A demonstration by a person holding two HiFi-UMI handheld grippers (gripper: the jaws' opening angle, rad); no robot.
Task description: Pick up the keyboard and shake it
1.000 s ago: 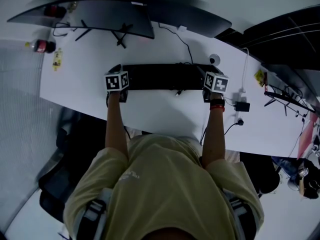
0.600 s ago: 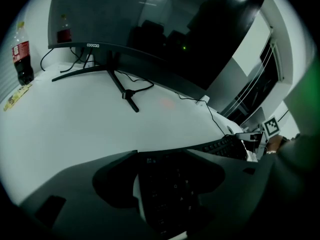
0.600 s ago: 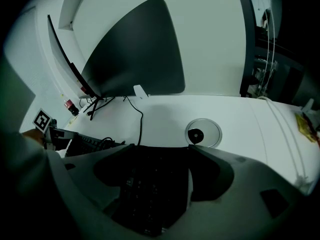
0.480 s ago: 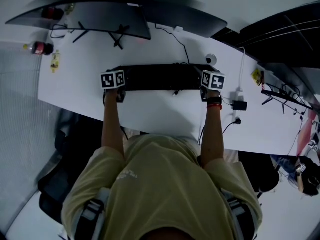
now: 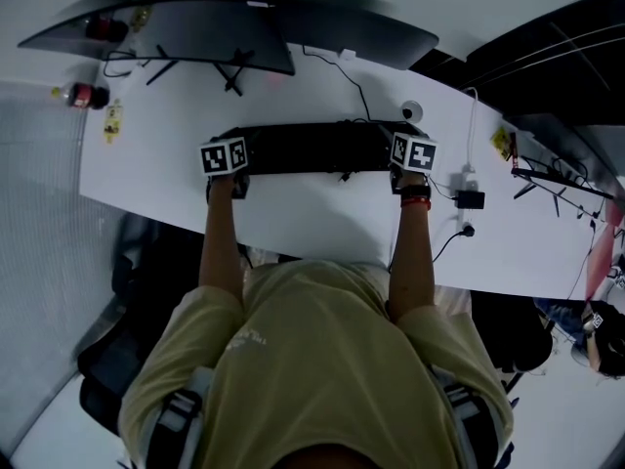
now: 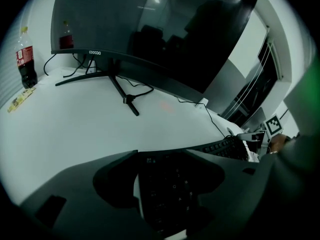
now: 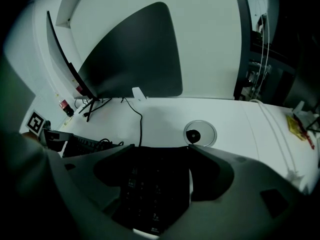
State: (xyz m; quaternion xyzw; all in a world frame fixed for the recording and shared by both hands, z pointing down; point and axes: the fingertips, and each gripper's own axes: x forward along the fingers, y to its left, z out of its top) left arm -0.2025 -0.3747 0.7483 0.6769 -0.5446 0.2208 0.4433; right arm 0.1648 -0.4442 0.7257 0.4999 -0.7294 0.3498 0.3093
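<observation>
A red-labelled cola bottle stands at the white desk's far left edge, well apart from everything else. Next to the right comes a wide curved monitor on a splayed stand.

In front of the monitor, the left gripper straddles the left end of the keyboard. Its jaws have just been closing in on that end but stand spread. A pale sliver shows between the outer jaw and the end, and the inner jaw reaches over the keys.

The keyboard is long, slim and black, with dark keys and faint legends. It lies lengthwise across the desk, and a black cable runs off from its back edge.

The right gripper straddles the right end the same way, jaws apart, with a pale sliver at the outer jaw. A round cable grommet sits just beyond it.
</observation>
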